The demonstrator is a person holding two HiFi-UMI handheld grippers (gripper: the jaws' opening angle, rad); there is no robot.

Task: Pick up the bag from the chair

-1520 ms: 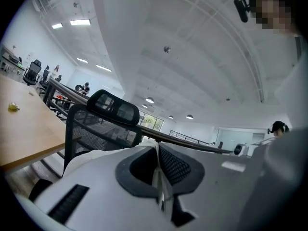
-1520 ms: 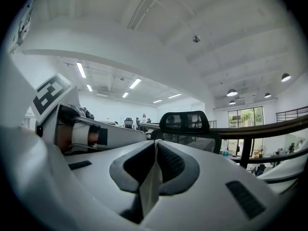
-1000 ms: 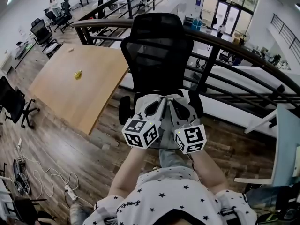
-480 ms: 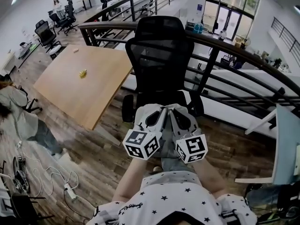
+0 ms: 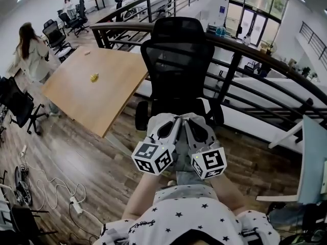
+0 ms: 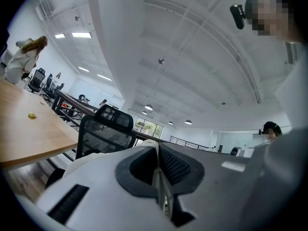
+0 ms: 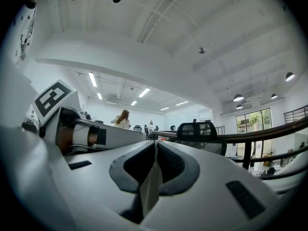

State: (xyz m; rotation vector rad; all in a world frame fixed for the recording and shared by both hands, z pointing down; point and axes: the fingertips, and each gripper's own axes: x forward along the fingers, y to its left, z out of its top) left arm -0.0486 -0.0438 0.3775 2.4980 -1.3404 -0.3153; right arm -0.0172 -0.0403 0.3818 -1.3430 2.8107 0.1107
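Note:
My two grippers are held side by side in front of my body, pointing level at a black mesh office chair point(image 5: 179, 60). The left gripper point(image 5: 175, 120) is shut on a thin cream strap point(image 6: 150, 146) that runs between its pads. A grey-beige strap point(image 7: 150, 184) is pinched in the same way by the shut right gripper point(image 5: 187, 120). Grey fabric point(image 5: 182, 162), seemingly the bag, hangs between and below the marker cubes; most of it is hidden by the grippers. They also cover the chair's seat.
A wooden table point(image 5: 97, 91) stands to the left with a small yellow thing point(image 5: 94, 77) on it. A person point(image 5: 30, 52) stands by its far corner. A dark railing point(image 5: 245, 50) runs behind the chair. Cables point(image 5: 51, 193) lie on the floor at the lower left.
A person has walked into view at the left, beside the table. Both grippers keep their hold on the straps and stay together. The chair sits slightly further right in the picture.

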